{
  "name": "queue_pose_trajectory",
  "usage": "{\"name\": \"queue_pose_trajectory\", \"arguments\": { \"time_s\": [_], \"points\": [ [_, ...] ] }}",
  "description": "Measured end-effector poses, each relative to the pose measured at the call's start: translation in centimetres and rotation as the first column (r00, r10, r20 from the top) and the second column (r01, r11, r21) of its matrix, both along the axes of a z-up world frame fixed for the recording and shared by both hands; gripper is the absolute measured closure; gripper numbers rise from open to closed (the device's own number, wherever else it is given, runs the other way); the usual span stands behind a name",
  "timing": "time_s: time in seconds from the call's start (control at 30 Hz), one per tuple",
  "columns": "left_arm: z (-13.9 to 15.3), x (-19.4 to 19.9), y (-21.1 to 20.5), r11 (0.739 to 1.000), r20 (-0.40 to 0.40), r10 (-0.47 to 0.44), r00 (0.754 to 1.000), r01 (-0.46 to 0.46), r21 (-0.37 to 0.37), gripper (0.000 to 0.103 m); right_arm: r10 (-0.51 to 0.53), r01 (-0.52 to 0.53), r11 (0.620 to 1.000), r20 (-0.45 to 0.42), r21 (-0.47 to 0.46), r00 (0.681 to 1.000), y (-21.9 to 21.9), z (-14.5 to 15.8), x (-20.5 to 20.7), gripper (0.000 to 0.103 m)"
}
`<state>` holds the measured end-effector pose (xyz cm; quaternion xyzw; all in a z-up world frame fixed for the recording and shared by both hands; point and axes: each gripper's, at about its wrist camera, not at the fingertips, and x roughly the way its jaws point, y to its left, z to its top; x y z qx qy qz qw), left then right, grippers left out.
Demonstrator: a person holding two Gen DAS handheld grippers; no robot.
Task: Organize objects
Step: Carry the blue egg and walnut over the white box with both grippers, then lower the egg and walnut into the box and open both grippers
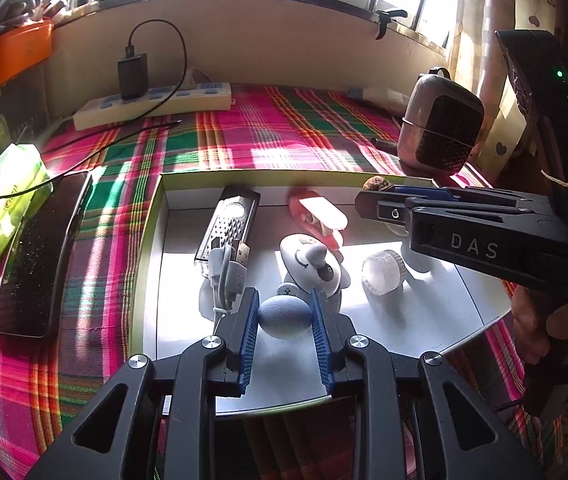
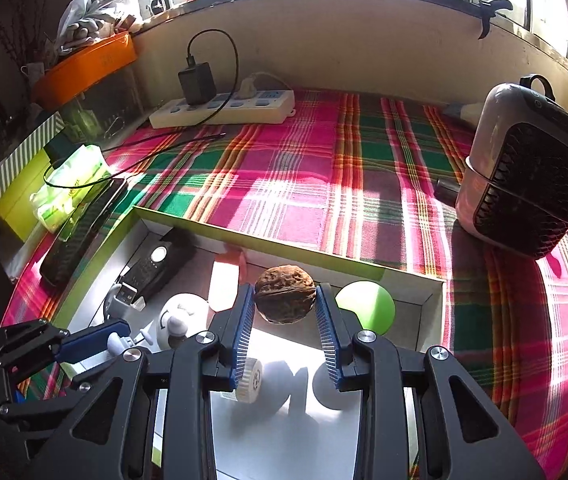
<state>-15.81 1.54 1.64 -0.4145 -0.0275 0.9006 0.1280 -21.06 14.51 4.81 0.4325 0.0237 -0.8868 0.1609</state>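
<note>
Two loads in the air at once, both over the shallow white tray (image 2: 412, 280) with its lime-green rim, spread on the plaid-covered desk (image 2: 324, 168) — by the look of it, the collecting place for the small things. Already inside, largest down: a black perforated gadget (image 1: 228, 226) at 11 o'clock, long axis running 12 to 6; a red-and-white clip-like piece (image 1: 318, 216) near 12; a white fan-like toy (image 1: 310, 260) at centre; a clear ribbed cap (image 1: 382, 272) toward 3; a white USB cable (image 1: 226, 276) bundled at the gadget's near end.

Right tongs (image 2: 286, 308) clenched on a walnut (image 2: 284, 300), pads pressing its two sides, seam lying level from 9 to 3 between them, held above the tray's far half near a green ball (image 2: 366, 306) at its 3 o'clock. Probably carried high to clear the rim before lowering.

Left tongs (image 1: 284, 316) grasping a small grey-blue egg-shaped ball (image 1: 284, 316), long axis also crosswise, 9 to 3, just short of the fan toy at 12 — likely placed low over the near edge, seeking a bare patch.
</note>
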Motion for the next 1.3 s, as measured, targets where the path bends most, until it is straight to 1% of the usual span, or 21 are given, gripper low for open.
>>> {"name": "queue_pose_trajectory", "arguments": {
  "time_s": [0.43, 0.6, 0.8, 0.93, 1.3],
  "points": [
    [-0.5, -0.2, 0.1, 1.000, 0.008, 0.003, 1.000, -0.003, -0.002, 0.079, 0.007, -0.007, 1.000, 0.013, 0.019, 1.000, -0.6, -0.6, -0.9, 0.070],
    [-0.5, -0.3, 0.0, 1.000, 0.009, 0.005, 1.000, -0.005, -0.005, 0.079, 0.016, -0.016, 0.999, 0.008, 0.036, 1.000, -1.0, -0.6, -0.9, 0.070],
    [-0.6, -0.3, 0.0, 1.000, 0.009, 0.005, 1.000, -0.005, -0.006, 0.079, 0.016, -0.016, 0.999, 0.019, 0.032, 1.000, -1.2, -0.8, -1.2, 0.070],
    [-0.6, -0.2, 0.0, 1.000, 0.007, 0.005, 1.000, -0.004, -0.006, 0.079, 0.019, -0.020, 0.998, 0.016, 0.058, 1.000, -1.6, -1.1, -1.2, 0.070],
    [-0.7, -0.2, 0.1, 1.000, 0.010, 0.004, 1.000, -0.004, -0.011, 0.079, 0.018, -0.020, 0.998, 0.030, 0.067, 0.999, -1.6, -1.3, -1.3, 0.070]
  ]
}}
